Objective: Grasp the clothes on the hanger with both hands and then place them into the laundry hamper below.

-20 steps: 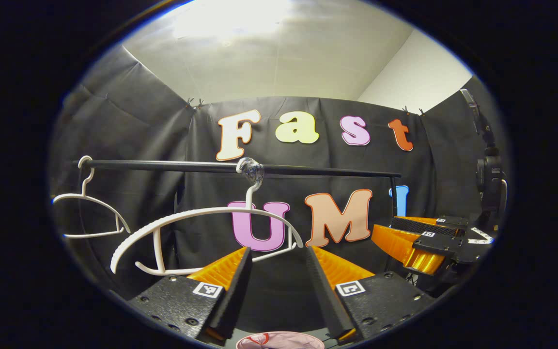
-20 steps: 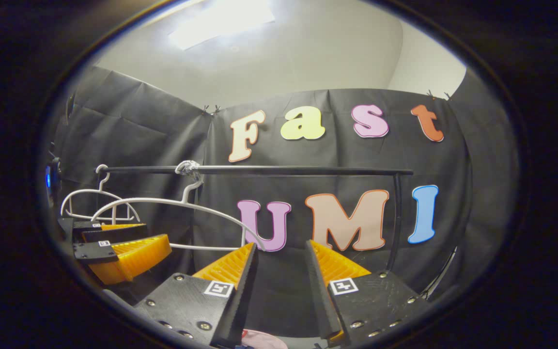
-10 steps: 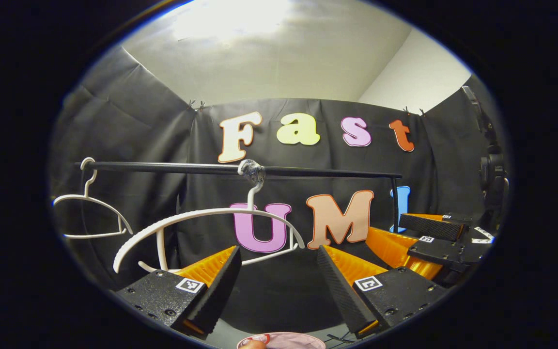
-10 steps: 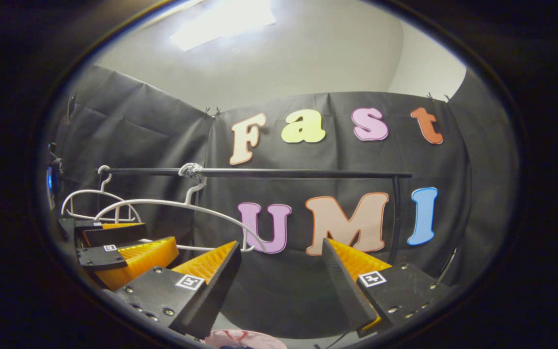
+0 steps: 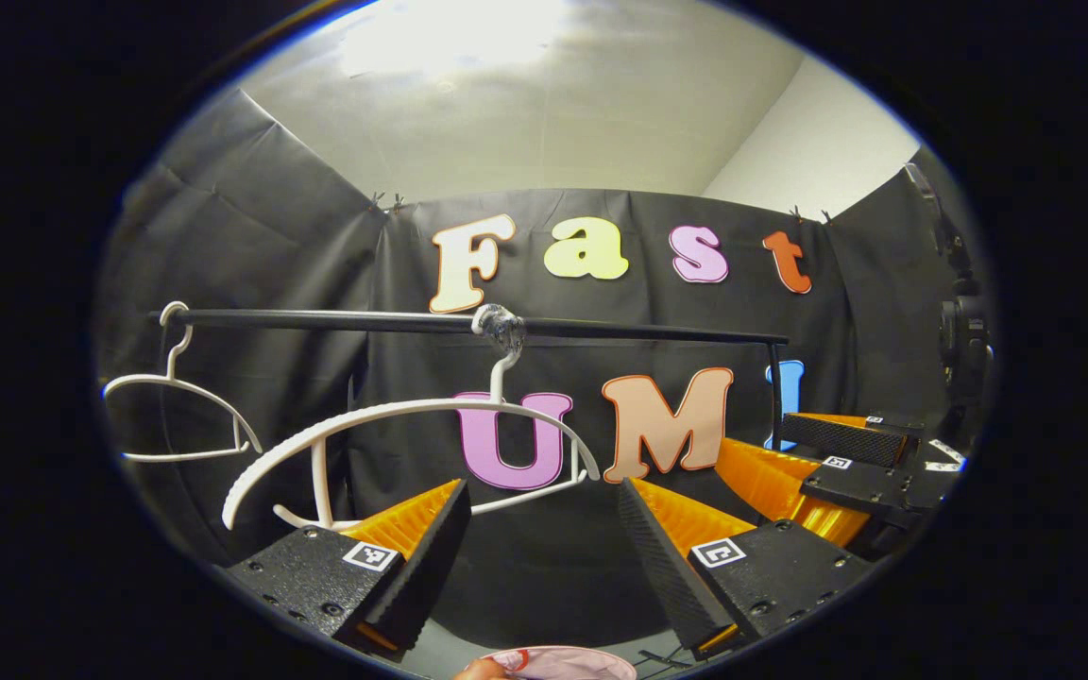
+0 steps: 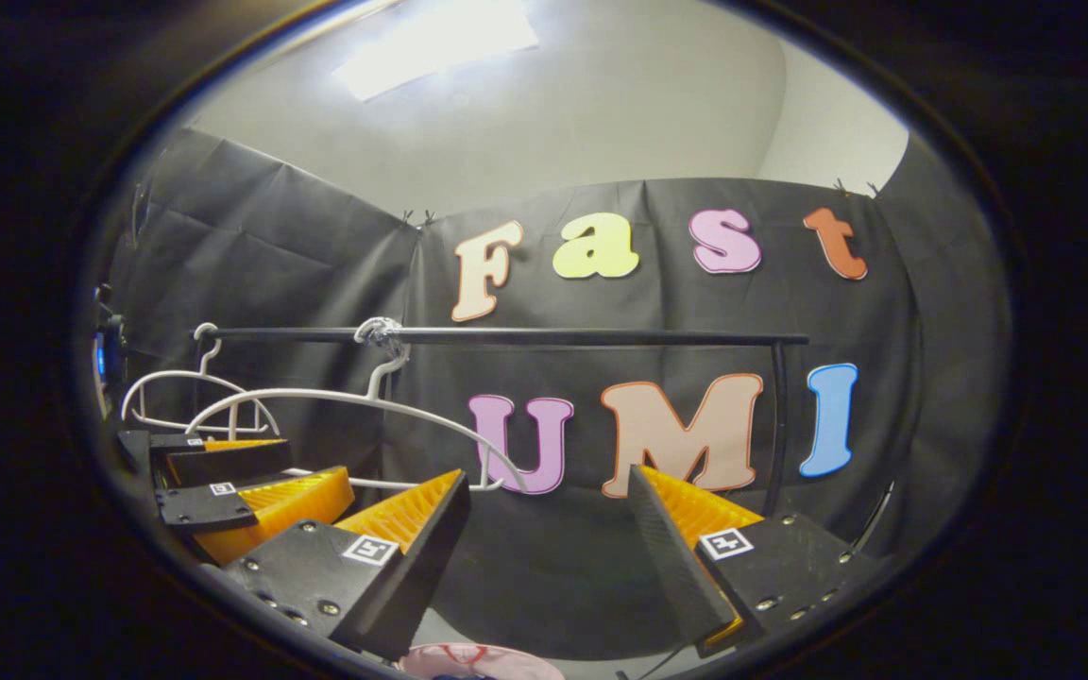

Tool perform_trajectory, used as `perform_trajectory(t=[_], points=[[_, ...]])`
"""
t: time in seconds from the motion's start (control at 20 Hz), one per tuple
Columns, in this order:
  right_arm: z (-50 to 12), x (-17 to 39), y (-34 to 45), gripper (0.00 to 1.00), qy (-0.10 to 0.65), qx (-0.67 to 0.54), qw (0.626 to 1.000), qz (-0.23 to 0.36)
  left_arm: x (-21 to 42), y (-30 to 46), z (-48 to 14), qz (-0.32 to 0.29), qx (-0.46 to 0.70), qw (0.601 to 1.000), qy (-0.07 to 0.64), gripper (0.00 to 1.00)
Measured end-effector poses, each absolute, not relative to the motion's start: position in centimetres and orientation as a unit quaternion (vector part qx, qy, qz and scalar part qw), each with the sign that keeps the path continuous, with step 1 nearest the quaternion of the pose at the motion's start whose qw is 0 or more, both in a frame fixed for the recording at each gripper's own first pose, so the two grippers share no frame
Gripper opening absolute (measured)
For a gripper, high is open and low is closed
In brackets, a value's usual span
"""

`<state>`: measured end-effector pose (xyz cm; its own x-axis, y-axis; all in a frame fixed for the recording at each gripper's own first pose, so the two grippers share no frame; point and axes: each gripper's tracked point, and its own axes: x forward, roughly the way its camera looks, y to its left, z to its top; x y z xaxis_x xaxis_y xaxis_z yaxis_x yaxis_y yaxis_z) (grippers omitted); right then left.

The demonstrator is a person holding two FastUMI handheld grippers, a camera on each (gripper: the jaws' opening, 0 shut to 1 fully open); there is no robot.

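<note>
Hanging from one thin black metal rail (image 5: 336, 321) in the left gripper view are two bare white plastic hangers: a thick ribbed curved one (image 5: 393, 416) near the middle and a thinner one (image 5: 176, 397) at the rail's far left end. The left tool (image 5: 539, 529) is spread wide with nothing between its ridged, wedge-shaped fingers. A pink rounded bit of cloth (image 5: 563, 664), the clothes, sits at the bottom edge below the tool. The other tool (image 5: 837, 463) shows at the right.

In the right gripper view the same rail (image 6: 553, 335) carries both hangers, the thick one (image 6: 355, 401) and the thin one (image 6: 185, 387). The right tool (image 6: 549, 529) also gapes wide, holding nothing. Pink cloth (image 6: 478, 661) lies below it; the other tool (image 6: 232, 482) shows at the left.
</note>
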<state>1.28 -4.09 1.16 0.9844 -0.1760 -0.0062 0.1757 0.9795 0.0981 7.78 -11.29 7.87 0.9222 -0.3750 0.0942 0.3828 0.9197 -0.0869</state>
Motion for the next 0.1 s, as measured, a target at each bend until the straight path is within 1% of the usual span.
perform_trajectory(t=[0.05,0.1], points=[[1.15,1.25,-4.13,0.96,-0.001,0.049,0.995,-0.089,7.81,-11.28,7.86,-0.194,-0.052,0.979,-0.037,0.97],[1.2,1.17,-4.23,1.0,-0.002,0.048,0.995,-0.091,7.83,-11.37,7.79,-0.195,-0.052,0.979,-0.037,0.97]])
